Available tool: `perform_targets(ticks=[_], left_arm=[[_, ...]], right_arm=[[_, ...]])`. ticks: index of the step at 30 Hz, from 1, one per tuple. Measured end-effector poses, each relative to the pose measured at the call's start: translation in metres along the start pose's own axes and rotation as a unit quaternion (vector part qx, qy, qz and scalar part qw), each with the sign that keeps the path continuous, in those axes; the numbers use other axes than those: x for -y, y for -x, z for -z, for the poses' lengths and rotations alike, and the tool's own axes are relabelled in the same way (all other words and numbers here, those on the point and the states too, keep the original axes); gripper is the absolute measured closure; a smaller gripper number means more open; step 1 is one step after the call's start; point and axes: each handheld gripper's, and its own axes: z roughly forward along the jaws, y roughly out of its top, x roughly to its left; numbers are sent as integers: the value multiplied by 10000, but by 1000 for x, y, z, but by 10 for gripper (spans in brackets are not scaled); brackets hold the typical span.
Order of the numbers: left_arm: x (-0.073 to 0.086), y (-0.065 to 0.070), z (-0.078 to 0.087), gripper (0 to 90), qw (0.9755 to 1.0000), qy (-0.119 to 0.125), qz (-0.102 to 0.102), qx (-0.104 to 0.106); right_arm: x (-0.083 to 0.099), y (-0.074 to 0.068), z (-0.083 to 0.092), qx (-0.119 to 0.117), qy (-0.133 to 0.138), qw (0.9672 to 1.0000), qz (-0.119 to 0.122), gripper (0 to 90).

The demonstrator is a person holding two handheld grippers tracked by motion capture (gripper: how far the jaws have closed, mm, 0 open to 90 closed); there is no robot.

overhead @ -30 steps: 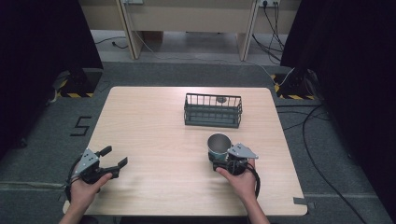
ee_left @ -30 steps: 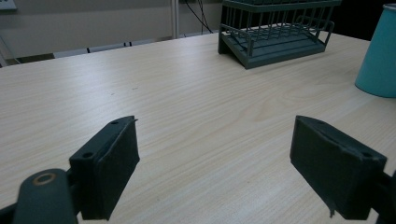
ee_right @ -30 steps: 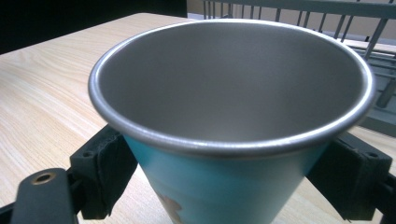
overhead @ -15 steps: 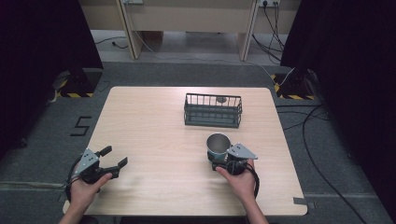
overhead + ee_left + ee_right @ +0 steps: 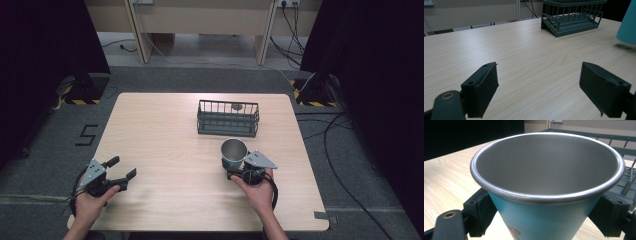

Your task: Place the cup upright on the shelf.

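Note:
A teal cup (image 5: 234, 153) with a bare metal inside stands upright on the wooden table (image 5: 165, 130), right of centre. My right gripper (image 5: 235, 172) is shut on the cup (image 5: 546, 190), one jaw pressed to each side of its lower wall. Just beyond it, a dark wire rack (image 5: 228, 118) sits toward the far side, also seen as the rack (image 5: 571, 17) in the left gripper view. My left gripper (image 5: 122, 167) rests at the near left corner, open, with bare tabletop between its jaws (image 5: 539, 82).
A small dark round object (image 5: 236, 106) lies at the rack's far edge. Cables (image 5: 345, 150) run over the floor on the right. The table's near edge (image 5: 200, 227) lies just under both hands.

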Motion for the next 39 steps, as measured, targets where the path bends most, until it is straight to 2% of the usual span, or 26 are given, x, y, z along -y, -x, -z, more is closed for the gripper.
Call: perform_targets(ticks=[23,39], left_arm=[[0,0,0,147,10000,11,-21,-10],[0,0,1,148,10000,27,-15,-12]], right_arm=[[-22,8,-4,174,145,9997,1,174],[-37,14,-10,213,264,9994,-66,174]])
